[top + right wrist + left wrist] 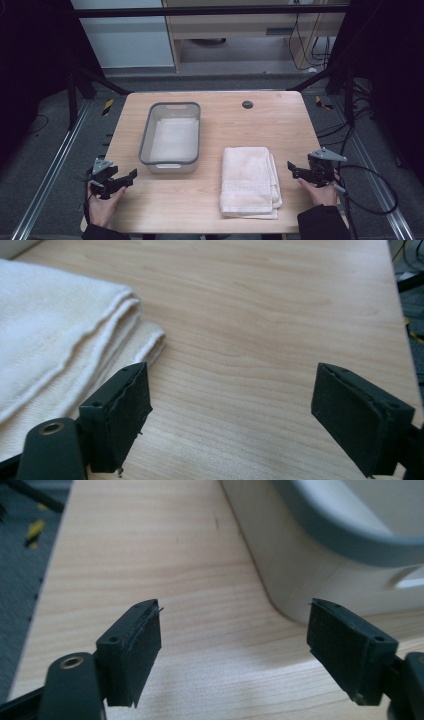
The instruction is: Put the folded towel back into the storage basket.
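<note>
A folded white towel point(249, 181) lies on the wooden table point(220, 120), right of centre near the front edge. A white bin with a grey rim point(171, 137) stands empty to its left. My left gripper point(131, 176) rests low at the table's front left, open, its jaws wide apart with bare wood between them point(235, 645); the bin's near corner point(310, 570) is just ahead. My right gripper point(291, 167) hovers at the right edge of the towel, open and holding nothing point(230, 410). The towel's folded edge point(75, 335) lies beside its left jaw.
A small round black grommet point(247, 104) sits in the table's far side. Cables point(370, 190) trail off the right of the table. Dark frame legs and floor rails flank both sides. Bare wood lies between the bin and the towel.
</note>
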